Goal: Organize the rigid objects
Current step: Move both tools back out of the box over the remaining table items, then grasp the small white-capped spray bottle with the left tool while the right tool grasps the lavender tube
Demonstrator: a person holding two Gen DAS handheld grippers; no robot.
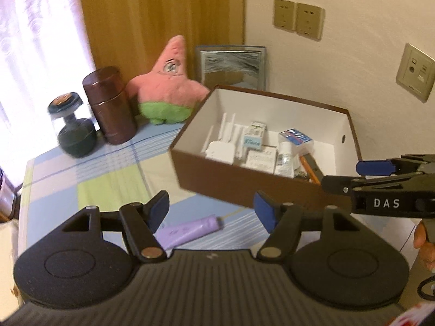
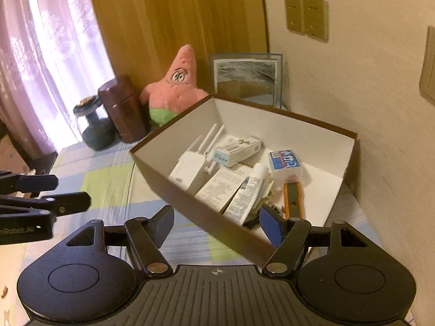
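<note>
Both the left gripper [image 1: 210,212] and right gripper [image 2: 216,226] are hovering wide and empty. The purple tube [image 1: 189,229] is lying on the checked tablecloth [image 1: 108,179], just beside the brown box [image 1: 244,187] holding a white router [image 2: 190,171] and cartons; a starfish plush [image 1: 168,89] and brown canister [image 1: 108,106] are standing behind.

Left hand-held gripper [image 1: 210,212]: black plastic body w/ ribbed top, 2 big round discs at the sides. 2 black link arms, each w/ a shiny silver round pin. Finger pads [image 1: 263,212] are blue. Right hand-held gripper [image 2: 217,224] looks the same: black, ribbed, round discs, silver pins, blue pads, small cross mark in the middle. Its side has white letters "DAS" & small screws. A fingertip [image 1: 420,235] shows near its handle.
</note>
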